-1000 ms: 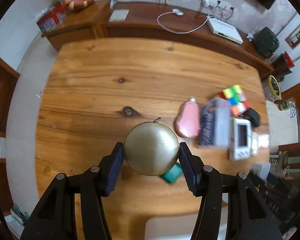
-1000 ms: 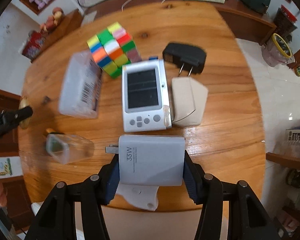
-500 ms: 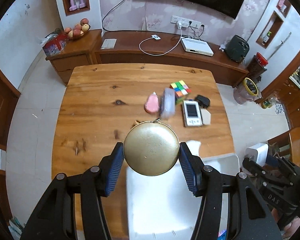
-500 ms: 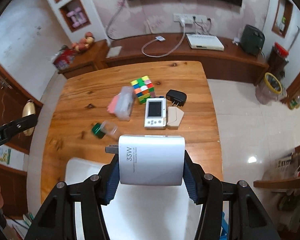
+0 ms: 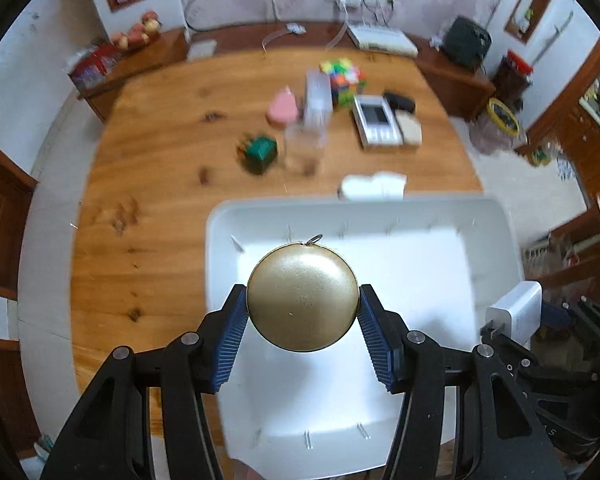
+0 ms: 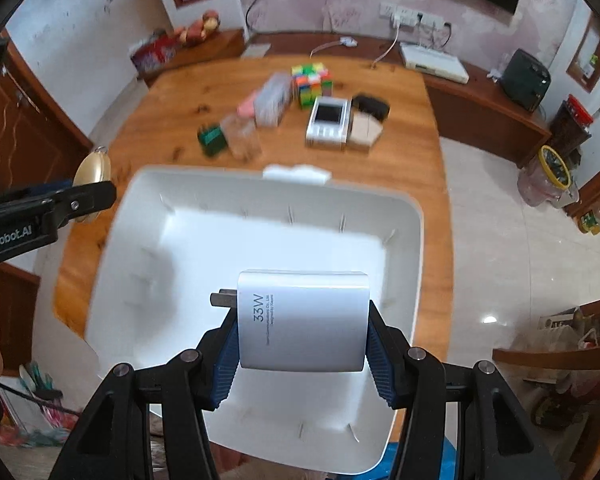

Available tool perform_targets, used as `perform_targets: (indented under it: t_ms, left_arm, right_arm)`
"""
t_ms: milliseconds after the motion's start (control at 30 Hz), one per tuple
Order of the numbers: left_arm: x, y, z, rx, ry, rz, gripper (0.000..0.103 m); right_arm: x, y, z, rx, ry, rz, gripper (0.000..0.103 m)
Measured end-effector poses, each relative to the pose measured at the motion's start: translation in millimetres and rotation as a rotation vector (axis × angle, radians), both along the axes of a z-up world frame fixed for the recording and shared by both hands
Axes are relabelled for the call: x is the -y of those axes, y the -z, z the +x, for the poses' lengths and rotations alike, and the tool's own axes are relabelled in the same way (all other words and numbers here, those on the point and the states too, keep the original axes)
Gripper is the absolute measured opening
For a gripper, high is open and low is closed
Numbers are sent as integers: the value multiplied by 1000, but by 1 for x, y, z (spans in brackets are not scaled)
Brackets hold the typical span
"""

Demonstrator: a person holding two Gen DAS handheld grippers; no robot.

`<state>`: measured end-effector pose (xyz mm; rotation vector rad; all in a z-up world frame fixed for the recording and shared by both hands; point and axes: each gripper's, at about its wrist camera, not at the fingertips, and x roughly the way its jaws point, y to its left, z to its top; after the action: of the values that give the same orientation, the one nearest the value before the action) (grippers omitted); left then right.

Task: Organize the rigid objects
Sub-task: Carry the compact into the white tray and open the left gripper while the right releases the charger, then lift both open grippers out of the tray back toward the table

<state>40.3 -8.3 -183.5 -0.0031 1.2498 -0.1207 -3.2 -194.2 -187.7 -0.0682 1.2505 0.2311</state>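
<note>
My left gripper [image 5: 302, 322] is shut on a round gold metal case [image 5: 302, 296] with a small ring on top, held above the white plastic bin [image 5: 496, 224]. My right gripper [image 6: 302, 340] is shut on a white 33W charger [image 6: 304, 320], also held above the bin [image 6: 416, 220], which looks empty. The charger shows at the right edge of the left wrist view [image 5: 514, 312]; the gold case shows at the left of the right wrist view [image 6: 92, 170].
On the wooden table [image 5: 160, 168] beyond the bin lie a colour cube [image 5: 342, 76], a pink case [image 5: 282, 110], a clear box [image 5: 318, 94], a green item [image 5: 260, 152], a clear container [image 5: 304, 148], a white handheld device [image 5: 376, 120], a black plug [image 5: 398, 100] and a beige piece [image 5: 410, 130].
Both grippers have pulled back from the table with their objects and now hang over the white bin, which fills the near part of both views.
</note>
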Motion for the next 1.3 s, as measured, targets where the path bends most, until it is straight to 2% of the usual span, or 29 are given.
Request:
perform_targets:
  t_ms: [133,267,500,667,733,800,833,967,1033,1300]
  left_arm:
    - [10,35,-10,-70,40,14,59]
    - [19,57,-19,-112,93,38,59]
    - [24,83,-27,-172,134,61,59]
    - [20,95,-32,-218,120,69,60]
    - [17,98,-33,-239,108,61,62]
    - [16,99,-36,-258,110,37,64]
    - [17,100,-36,-260,112,33,66]
    - [26,94,-43,-243,150,18,85]
    - [30,87,-47,-206,168,47,93]
    - [17,64,-47,-139,118,16,93]
  right_arm:
    - [-4,39,-6,-83,-23,-37,56]
    - [-10,66,-14,-138,-54,-73,56]
    - [-14,94,-16,-216,-63,-89,56]
    - [-14,108,-17,-277,-64,-91,57]
    - [-12,109,-18,-287,-56,-82,58]
    - [-12,105,-18,-272,-52,-72,67]
    - [-12,101,-19,-254,-54,-71,68]
    - [-17,91,-21,-209,-69,-97,72]
    - [-19,87,-23,-193,-80,-106,73]
    - [-21,66,-32,-127,-94,-111,72]
